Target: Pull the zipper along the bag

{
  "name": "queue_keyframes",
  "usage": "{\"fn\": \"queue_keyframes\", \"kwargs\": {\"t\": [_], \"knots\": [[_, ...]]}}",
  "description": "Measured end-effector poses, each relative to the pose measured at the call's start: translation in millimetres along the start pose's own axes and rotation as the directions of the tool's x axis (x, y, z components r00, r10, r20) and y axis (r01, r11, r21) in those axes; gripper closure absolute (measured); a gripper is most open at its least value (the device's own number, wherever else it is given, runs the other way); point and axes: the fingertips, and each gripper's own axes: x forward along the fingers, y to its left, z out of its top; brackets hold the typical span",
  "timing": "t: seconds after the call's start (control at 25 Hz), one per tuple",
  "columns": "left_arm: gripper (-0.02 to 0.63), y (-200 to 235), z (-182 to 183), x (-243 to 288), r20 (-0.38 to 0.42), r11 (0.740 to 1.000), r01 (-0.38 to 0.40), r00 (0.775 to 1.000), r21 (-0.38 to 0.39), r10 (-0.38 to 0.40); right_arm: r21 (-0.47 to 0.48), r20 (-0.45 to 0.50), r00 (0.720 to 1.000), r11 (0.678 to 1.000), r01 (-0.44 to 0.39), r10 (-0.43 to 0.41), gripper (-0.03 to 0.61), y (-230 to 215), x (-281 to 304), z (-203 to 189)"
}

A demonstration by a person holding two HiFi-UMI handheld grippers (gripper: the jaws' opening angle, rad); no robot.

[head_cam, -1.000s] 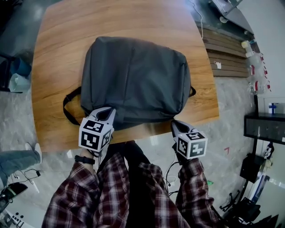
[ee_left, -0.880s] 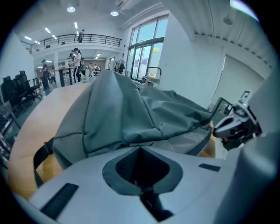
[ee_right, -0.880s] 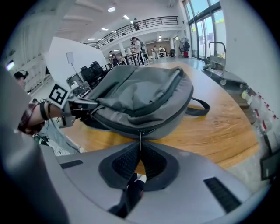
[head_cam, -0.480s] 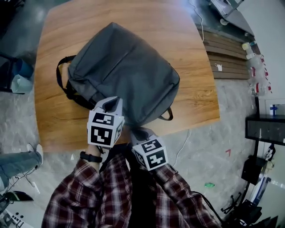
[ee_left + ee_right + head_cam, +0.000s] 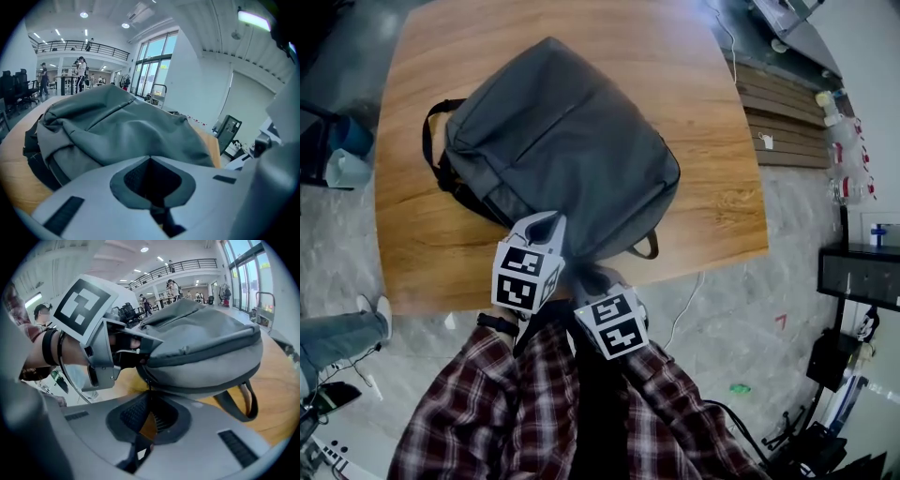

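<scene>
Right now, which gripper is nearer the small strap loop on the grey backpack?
Right. The right gripper is beside the loop; the left gripper sits farther along the backpack.

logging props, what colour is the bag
The bag is dark grey; the head view shows it best.

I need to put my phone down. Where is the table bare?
Bare wood lies right of the grey fabric backpack, toward the brown wooden table's right edge, and along its far edge. The near edge is crowded: the left hand-held gripper and right hand-held gripper meet the backpack there.
</scene>
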Motion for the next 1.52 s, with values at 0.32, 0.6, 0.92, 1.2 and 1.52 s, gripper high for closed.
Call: {"fn": "queue_keyframes", "kwargs": {"t": [0.32, 0.6, 0.92, 1.2, 1.52], "knots": [[0.604, 0.0, -2.6, 0.2, -0.017, 0.999, 0.038, 0.999, 0.002, -0.038, -0.062, -0.018, 0.995, 0.994, 0.094, -0.095, 0.565, -53.3, -28.7, -12.3], [0.604, -0.9, -2.4, -0.6, -0.029, 0.998, 0.063, 0.998, 0.006, -0.063, -0.028, -0.017, 0.971, 0.971, 0.238, -0.239, 0.565, -145.8, -66.5, -10.8], [0.604, 0.2, -2.0, -1.1, -0.048, 0.996, 0.085, 0.995, 0.015, -0.084, 0.053, -0.009, 0.951, 0.95, 0.309, -0.309, 0.565, -199.6, -71.5, 7.6], [0.604, 10.7, 4.1, 14.7, -0.171, 0.986, 0.1, 0.982, 0.135, -0.076, 0.154, -0.023, 0.959, 0.947, 0.282, -0.282, 0.566, -164.0, -82.8, -29.1], [0.604, 64.3, 70.3, -9.9, -0.032, 0.959, -0.273, 0.961, 0.079, 0.276, 0.085, 0.014, 0.995, 0.992, 0.093, -0.095, 0.566, -62.2, -44.4, -19.4]]}}
